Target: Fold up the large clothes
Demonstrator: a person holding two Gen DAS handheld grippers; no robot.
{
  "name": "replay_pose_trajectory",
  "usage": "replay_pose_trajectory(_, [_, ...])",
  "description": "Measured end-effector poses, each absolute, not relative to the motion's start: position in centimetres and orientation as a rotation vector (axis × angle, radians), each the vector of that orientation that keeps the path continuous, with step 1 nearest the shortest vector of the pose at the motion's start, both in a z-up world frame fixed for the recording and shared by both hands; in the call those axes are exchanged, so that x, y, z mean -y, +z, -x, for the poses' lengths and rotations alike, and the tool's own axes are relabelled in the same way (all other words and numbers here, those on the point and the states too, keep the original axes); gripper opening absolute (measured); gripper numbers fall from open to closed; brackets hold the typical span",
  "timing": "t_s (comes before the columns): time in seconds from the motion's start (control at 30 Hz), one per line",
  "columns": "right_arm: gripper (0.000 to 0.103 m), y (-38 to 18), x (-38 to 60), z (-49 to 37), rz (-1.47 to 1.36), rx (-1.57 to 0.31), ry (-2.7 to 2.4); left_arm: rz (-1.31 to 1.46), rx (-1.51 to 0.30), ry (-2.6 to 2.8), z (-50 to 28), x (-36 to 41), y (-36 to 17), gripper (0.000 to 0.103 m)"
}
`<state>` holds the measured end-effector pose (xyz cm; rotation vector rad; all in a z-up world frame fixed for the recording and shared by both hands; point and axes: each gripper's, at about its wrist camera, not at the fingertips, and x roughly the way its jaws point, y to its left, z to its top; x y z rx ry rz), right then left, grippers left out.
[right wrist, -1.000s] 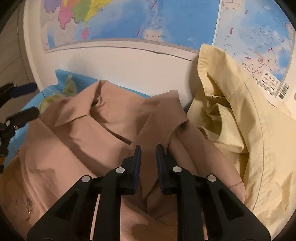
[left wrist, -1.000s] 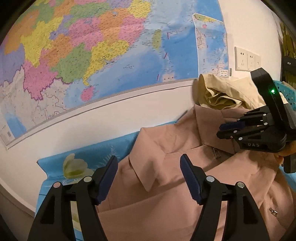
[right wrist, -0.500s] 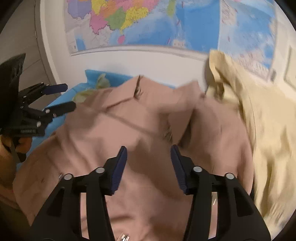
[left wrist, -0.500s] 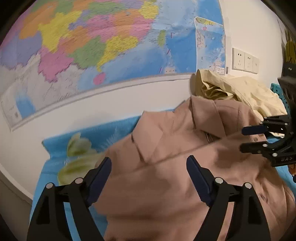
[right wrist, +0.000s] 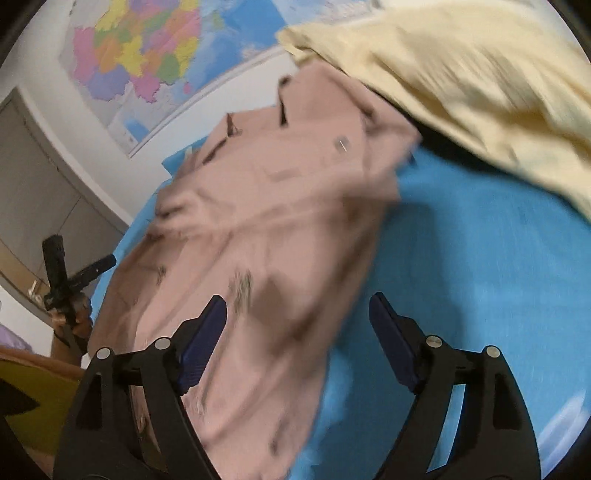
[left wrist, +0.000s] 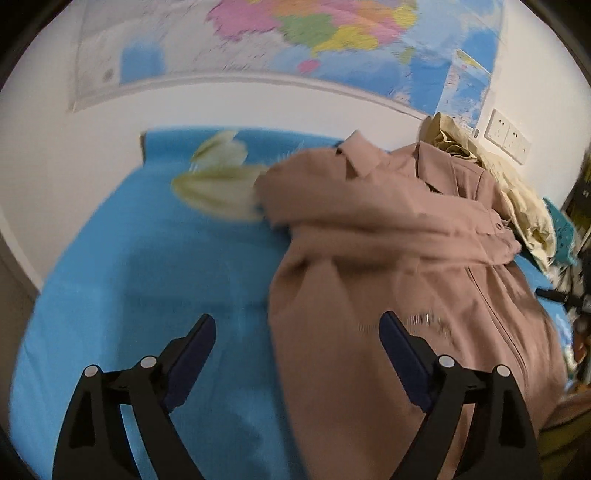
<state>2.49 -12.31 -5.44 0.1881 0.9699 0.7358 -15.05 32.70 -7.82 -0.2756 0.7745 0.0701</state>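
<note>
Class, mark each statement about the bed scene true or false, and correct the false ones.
1. Both grippers are open and hold nothing. True: left gripper, right gripper.
2. The pink coat lies on a blue sheet. True.
3. The yellow garment is folded on top of the pink coat. False: it lies bunched beside it, by the wall.
4. A mirror hangs on the wall. False: a map hangs there.

I see white wall [left wrist: 92, 155], colourful map [left wrist: 295, 33], wall sockets [left wrist: 508, 136], grey door [right wrist: 37, 192], blue bedsheet [left wrist: 147, 266].
</note>
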Motion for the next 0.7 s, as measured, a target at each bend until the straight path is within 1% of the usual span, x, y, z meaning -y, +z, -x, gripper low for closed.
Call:
replay_pose_trajectory(0.13, [0.079, -6.5, 13.6, 0.0, -0.234, -0.995, 0.778, 0.37, -0.821, -0.022, 17.0, -32.9, -9.2, 0.087])
replay_pose_trajectory(0.3, [0.079, -7.3, 13.5, 2.4, -0.232, -1.01, 0.85, 0.4, -0.853, -0.172, 18.8, -31.1, -10.5, 0.087])
replay_pose_trajectory(0.37, [0.079, -7.5, 13.3, 2.7, -0.254, -0.997, 0.879, 0.396, -0.85, -0.197, 19.5, -30.1, -10.7, 0.09])
replay_pose_trajectory(0.4, [0.074, -7.6, 13.2, 2.9, -0.264, -0.992, 0.897, 0.386, -0.852, -0.214, 19.7, -29.6, -10.7, 0.091])
replay_pose_trajectory(0.47, [0.071, -8.0, 12.9, 3.1, -0.292, -0.996, 0.938, 0.376, -0.855, -0.267, 20.1, -28.7, -10.7, 0.095])
replay_pose_trajectory(0.5, [0.065, -8.1, 12.8, 3.2, -0.297, -0.987, 0.944, 0.37, -0.855, -0.285, 20.3, -28.2, -10.8, 0.096])
replay_pose_trajectory(0.53, [0.055, -8.1, 12.6, 3.3, -0.297, -0.984, 0.958, 0.359, -0.855, -0.285, 20.3, -27.9, -10.8, 0.096])
replay_pose_trajectory(0.57, [0.03, -8.4, 12.3, 3.3, -0.311, -1.003, 0.984, 0.343, -0.855, -0.279, 20.4, -27.6, -10.9, 0.096])
replay_pose_trajectory(0.6, [0.018, -8.7, 12.1, 3.1, -0.327, -1.015, 0.98, 0.33, -0.854, -0.269, 20.5, -27.2, -10.9, 0.096])
replay_pose_trajectory(0.63, [0.014, -9.0, 11.9, 2.9, -0.351, -1.026, 0.984, 0.324, -0.854, -0.261, 20.5, -27.0, -10.8, 0.084])
replay_pose_trajectory(0.67, [0.01, -8.9, 12.0, 3.0, -0.371, -1.014, 1.004, 0.32, -0.859, -0.247, 20.4, -26.7, -10.8, 0.052])
replay_pose_trajectory(0.7, [0.009, -8.5, 12.1, 3.1, -0.395, -0.996, 1.015, 0.326, -0.869, -0.23, 20.2, -26.6, -10.8, 0.036])
